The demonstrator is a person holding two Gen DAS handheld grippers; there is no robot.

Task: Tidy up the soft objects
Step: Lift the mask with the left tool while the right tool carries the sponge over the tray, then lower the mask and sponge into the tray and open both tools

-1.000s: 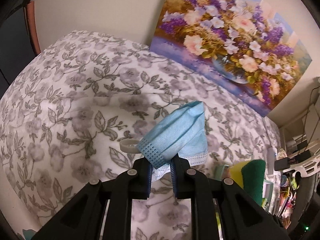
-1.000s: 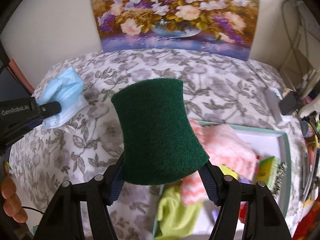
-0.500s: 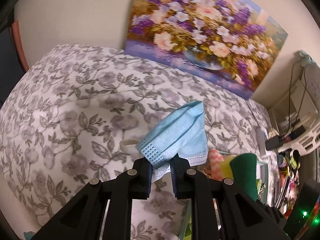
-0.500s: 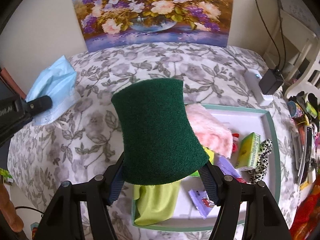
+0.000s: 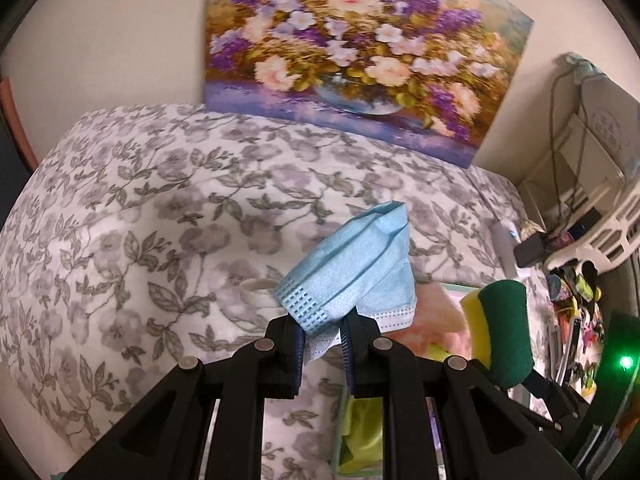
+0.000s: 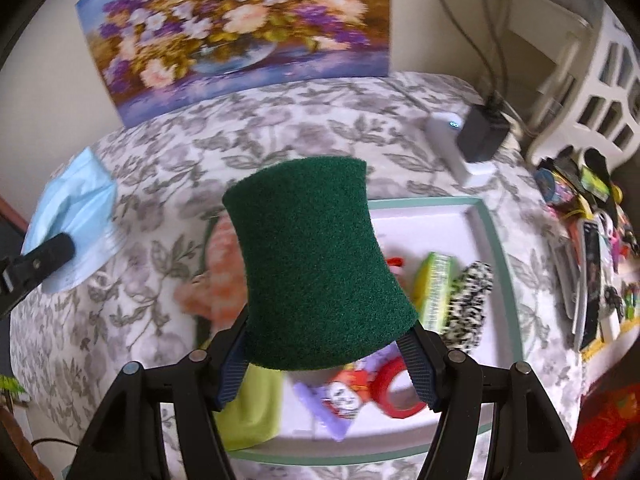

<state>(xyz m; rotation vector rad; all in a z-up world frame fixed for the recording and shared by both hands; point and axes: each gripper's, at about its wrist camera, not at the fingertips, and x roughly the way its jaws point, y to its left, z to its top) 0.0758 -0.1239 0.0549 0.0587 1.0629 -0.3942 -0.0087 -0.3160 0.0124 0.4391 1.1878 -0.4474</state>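
Flower painting (image 5: 360, 52) against wall; charger (image 6: 482, 138) on floral tablecloth (image 5: 120, 220)

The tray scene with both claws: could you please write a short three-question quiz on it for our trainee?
1. What does the left claw grip?
2. True or false: the sponge in the right claw lies flat in the tray.
3. Which is in the tray: A) painting, B) red tape roll, C) charger?

Key:
1. A blue face mask.
2. False; it is held above the tray.
3. B.
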